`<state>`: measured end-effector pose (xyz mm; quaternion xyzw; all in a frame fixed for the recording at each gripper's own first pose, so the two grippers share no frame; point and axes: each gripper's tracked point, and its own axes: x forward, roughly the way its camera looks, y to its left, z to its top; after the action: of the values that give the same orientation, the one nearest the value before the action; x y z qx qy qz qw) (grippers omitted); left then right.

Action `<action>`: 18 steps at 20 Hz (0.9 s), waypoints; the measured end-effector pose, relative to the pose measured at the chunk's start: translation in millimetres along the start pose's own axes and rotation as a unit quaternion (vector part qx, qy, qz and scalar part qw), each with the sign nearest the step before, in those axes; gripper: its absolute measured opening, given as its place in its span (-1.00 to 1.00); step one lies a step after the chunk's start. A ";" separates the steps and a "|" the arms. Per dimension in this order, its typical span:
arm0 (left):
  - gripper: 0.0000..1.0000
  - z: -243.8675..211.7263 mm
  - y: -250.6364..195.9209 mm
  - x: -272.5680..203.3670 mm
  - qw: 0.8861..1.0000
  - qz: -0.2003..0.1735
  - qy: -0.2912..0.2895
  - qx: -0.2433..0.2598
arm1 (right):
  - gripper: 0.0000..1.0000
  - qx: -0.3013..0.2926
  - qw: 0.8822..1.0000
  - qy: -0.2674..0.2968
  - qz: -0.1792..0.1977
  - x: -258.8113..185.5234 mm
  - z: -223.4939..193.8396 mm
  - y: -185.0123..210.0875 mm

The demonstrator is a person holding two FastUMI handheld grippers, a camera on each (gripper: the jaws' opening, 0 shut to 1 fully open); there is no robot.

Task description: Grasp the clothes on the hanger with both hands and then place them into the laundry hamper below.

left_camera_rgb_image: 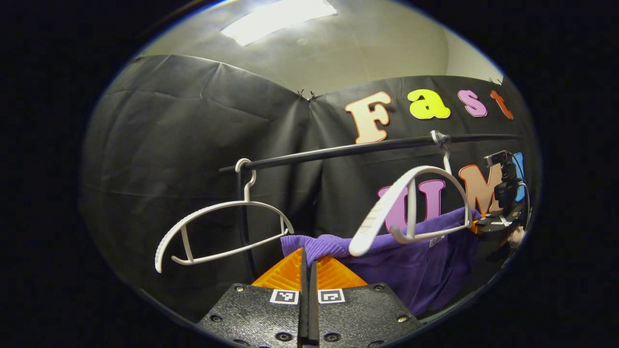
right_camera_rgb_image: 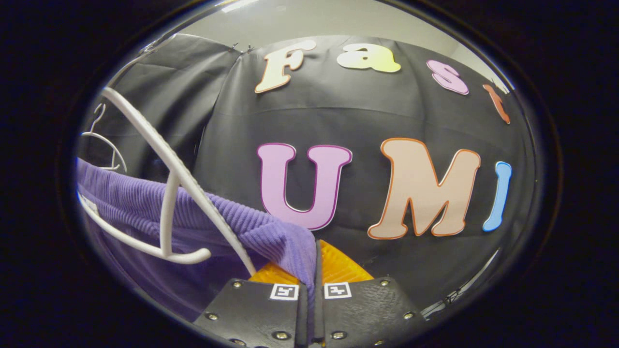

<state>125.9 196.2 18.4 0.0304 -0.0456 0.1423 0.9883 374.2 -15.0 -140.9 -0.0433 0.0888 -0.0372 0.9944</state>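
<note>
A purple ribbed garment (left_camera_rgb_image: pixel 416 266) hangs stretched between my two grippers, just below a tilted white hanger (left_camera_rgb_image: pixel 411 203) hooked on the black rail (left_camera_rgb_image: pixel 338 152). In the left gripper view, my left gripper (left_camera_rgb_image: pixel 308 263) is shut, with the garment's near corner bunched at its fingertips. The right gripper (left_camera_rgb_image: pixel 500 220) holds the far corner at the right edge, a hand behind it. In the right gripper view, my right gripper (right_camera_rgb_image: pixel 314 261) is shut on a fold of the garment (right_camera_rgb_image: pixel 145 203), which runs down between its fingers. The hanger (right_camera_rgb_image: pixel 167 212) crosses in front of the cloth on the left.
A second white hanger (left_camera_rgb_image: pixel 217 207) hangs bare at the rail's left end, over a black upright post (left_camera_rgb_image: pixel 242 212). It appears small at the far left in the right gripper view (right_camera_rgb_image: pixel 104 140). The booth's black cloth wall stands close behind the rail.
</note>
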 end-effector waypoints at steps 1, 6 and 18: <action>-1.00 -2.0 -1.7 -0.4 1.000 -0.001 0.003 0.004 | -0.89 -0.003 1.000 0.004 -0.002 -0.6 -3.9 -1.7; -1.00 -14.3 -10.7 -7.8 1.000 0.000 0.015 0.021 | -0.89 -0.020 1.000 0.021 -0.013 -15.1 -21.2 -6.6; -0.99 -47.4 -52.8 -21.9 0.997 -0.039 0.050 0.035 | -0.89 -0.019 0.998 0.067 -0.007 -62.1 -65.7 -2.5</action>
<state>123.8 142.9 -33.3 0.0591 0.0099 0.1063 0.9925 301.2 -17.7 -194.3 -0.0604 0.1560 -0.0450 0.9849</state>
